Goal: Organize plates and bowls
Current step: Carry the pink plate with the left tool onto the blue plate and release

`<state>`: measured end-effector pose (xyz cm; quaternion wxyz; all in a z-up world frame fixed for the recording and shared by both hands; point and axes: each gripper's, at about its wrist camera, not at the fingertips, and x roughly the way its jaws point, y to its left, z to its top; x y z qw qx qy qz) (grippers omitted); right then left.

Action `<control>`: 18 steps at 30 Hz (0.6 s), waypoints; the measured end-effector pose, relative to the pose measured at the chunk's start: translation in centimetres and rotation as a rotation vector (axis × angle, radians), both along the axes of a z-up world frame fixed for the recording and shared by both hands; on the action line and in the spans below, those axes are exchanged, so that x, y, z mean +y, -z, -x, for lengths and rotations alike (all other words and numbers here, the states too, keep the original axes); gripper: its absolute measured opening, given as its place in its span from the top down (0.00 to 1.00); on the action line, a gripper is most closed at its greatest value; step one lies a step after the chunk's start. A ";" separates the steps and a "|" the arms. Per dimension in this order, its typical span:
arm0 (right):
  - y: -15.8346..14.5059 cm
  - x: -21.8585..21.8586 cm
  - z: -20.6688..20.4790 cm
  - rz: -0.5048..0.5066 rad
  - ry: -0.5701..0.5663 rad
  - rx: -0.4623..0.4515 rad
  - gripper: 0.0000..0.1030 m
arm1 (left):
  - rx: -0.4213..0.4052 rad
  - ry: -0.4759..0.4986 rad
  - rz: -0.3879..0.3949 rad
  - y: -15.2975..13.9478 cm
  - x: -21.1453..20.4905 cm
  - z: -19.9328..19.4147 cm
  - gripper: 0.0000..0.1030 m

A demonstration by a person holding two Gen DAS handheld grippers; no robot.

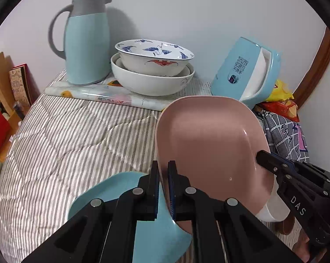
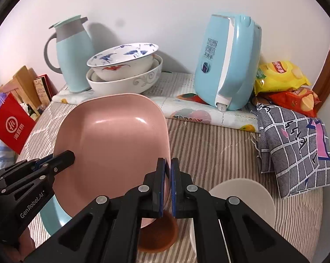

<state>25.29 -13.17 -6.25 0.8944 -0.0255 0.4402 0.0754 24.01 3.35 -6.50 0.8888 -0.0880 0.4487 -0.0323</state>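
A pink square plate (image 1: 211, 140) is held up off the striped cloth, tilted, between both grippers; it also shows in the right wrist view (image 2: 114, 140). My left gripper (image 1: 163, 188) is shut on its left rim. My right gripper (image 2: 167, 188) is shut on its right rim and shows in the left wrist view (image 1: 272, 166). A light blue plate (image 1: 143, 230) lies under the pink one. A white plate (image 2: 248, 199) and a brown dish (image 2: 162, 234) lie to the right. Two stacked bowls (image 1: 153, 74) stand at the back.
A blue thermos jug (image 1: 86, 41) stands back left on a raised patterned board (image 1: 112, 96). A tipped blue kettle (image 2: 228, 63) stands at back right. Snack bags (image 2: 283, 81) and a checked cloth (image 2: 294, 144) lie right. A red bag (image 2: 11, 125) and boxes sit left.
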 end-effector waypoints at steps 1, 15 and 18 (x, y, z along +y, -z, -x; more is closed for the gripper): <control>-0.2 0.2 0.4 -0.001 -0.003 -0.004 0.95 | 0.001 -0.004 0.001 -0.1 0.1 0.3 0.92; -0.4 3.7 3.9 -0.005 -0.080 -0.007 0.96 | 0.003 -0.084 0.004 -0.2 3.8 4.8 0.92; -0.1 4.6 4.3 -0.006 -0.101 0.001 0.96 | 0.012 -0.108 0.014 0.3 4.8 5.6 0.92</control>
